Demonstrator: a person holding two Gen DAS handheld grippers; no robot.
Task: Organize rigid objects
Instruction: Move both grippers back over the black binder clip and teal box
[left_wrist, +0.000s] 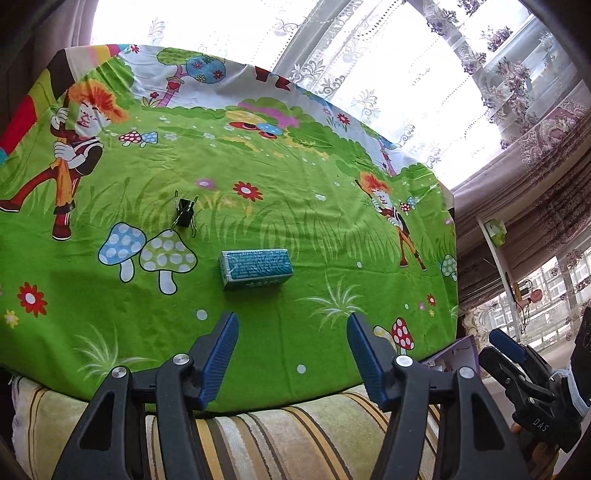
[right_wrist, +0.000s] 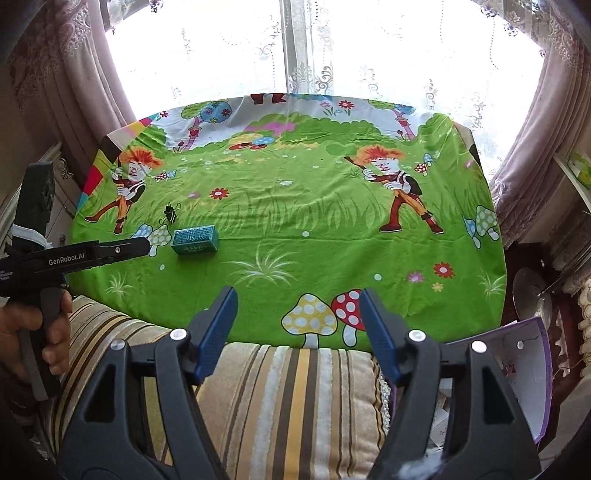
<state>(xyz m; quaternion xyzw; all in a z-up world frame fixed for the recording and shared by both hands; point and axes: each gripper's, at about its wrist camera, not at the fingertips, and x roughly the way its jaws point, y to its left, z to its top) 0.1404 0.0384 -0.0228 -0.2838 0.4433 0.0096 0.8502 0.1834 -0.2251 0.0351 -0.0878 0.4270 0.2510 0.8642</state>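
A small teal box (left_wrist: 256, 268) lies on the cartoon-print table (left_wrist: 295, 206), just ahead of the left gripper (left_wrist: 292, 325), whose jaws stand apart and empty. A black binder clip (left_wrist: 185, 213) sits beyond, leftward. The right gripper (right_wrist: 298, 299) (jaws also parted, empty) hovers at the table's near edge.

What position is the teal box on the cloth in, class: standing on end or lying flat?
Lying flat. The teal box rests on a long side on the green tablecloth, its printed broad face turned up, near the black binder clip.
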